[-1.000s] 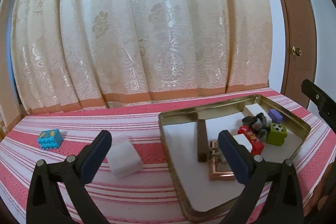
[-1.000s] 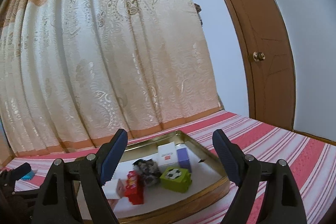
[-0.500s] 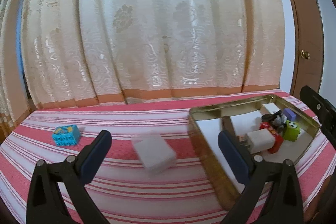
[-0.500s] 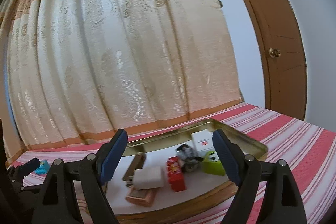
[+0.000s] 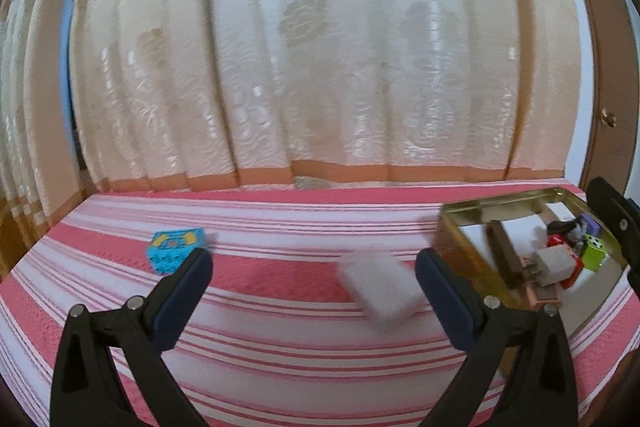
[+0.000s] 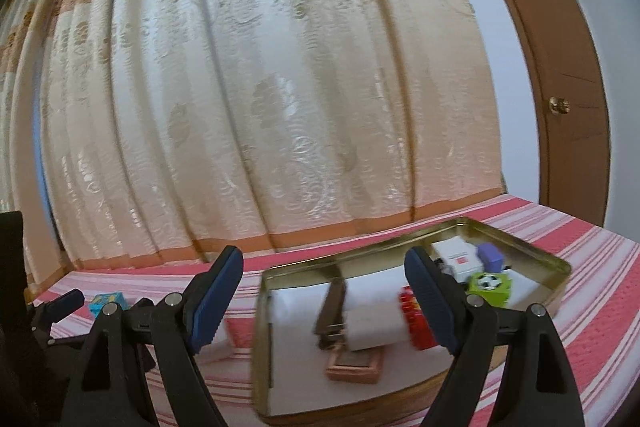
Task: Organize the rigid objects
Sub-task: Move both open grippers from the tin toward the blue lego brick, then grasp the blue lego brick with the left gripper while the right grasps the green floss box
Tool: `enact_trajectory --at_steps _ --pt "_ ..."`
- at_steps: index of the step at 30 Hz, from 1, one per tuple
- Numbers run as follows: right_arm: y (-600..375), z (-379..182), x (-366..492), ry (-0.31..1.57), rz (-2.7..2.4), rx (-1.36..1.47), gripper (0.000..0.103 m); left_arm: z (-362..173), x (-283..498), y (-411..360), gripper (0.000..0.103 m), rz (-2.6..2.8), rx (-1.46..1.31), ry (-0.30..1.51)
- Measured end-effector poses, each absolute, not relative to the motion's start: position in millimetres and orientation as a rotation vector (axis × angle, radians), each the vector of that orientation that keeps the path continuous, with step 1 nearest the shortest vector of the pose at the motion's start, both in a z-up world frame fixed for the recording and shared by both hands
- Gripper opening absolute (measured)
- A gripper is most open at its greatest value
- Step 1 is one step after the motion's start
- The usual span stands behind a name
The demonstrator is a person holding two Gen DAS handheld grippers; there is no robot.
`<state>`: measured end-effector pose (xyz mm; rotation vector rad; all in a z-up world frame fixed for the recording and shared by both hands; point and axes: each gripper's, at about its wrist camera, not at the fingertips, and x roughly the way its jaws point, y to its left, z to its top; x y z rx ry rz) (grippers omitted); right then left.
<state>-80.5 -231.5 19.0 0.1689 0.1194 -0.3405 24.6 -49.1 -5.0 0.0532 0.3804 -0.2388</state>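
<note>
A white block [image 5: 382, 290] lies on the pink striped cloth, just ahead of my left gripper [image 5: 314, 293], which stands open and empty. Farther left sits a blue toy brick [image 5: 175, 250] [image 6: 109, 301]. The gold tin tray [image 5: 480, 205] [image 6: 516, 247] at the right holds a white block [image 6: 374, 325], a red brick [image 6: 412, 311], a green soccer cube [image 6: 490, 287], a purple block [image 6: 491, 255], a white box [image 6: 454, 255], a brown bar [image 6: 331, 309] and a copper frame [image 6: 354, 363]. My right gripper [image 6: 324, 297] hovers open over the tray's near side, holding nothing.
A cream patterned curtain [image 5: 320, 67] hangs along the far edge of the cloth. A brown door [image 6: 560, 107] with a brass knob stands at the right. The left gripper's fingers [image 6: 60, 303] show at the left edge of the right wrist view.
Both grippers have swung leftward: tray and white block slid right in the left wrist view, blue brick came nearer centre. Both pairs of jaws stayed as wide as before.
</note>
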Motion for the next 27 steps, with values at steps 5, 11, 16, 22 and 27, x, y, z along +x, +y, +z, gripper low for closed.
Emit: enact_trajectory --at_steps 5,11,16,22,27 --pt "-213 16 -64 0.161 -0.288 0.153 0.085 -8 39 -24 0.103 -0.183 0.055 0.406" --pt "-196 12 -45 0.2 -0.232 0.159 0.085 -9 53 7 0.103 -0.12 0.03 0.423" --pt "-173 11 -22 0.251 -0.173 0.104 0.085 -10 62 21 0.103 -0.071 0.035 0.426" --pt "-152 3 17 0.389 -0.028 0.093 0.085 -12 74 38 0.103 -0.012 0.031 0.455" --pt "-148 -8 44 0.508 0.063 0.134 0.081 -16 81 49 0.103 0.049 0.017 0.49"
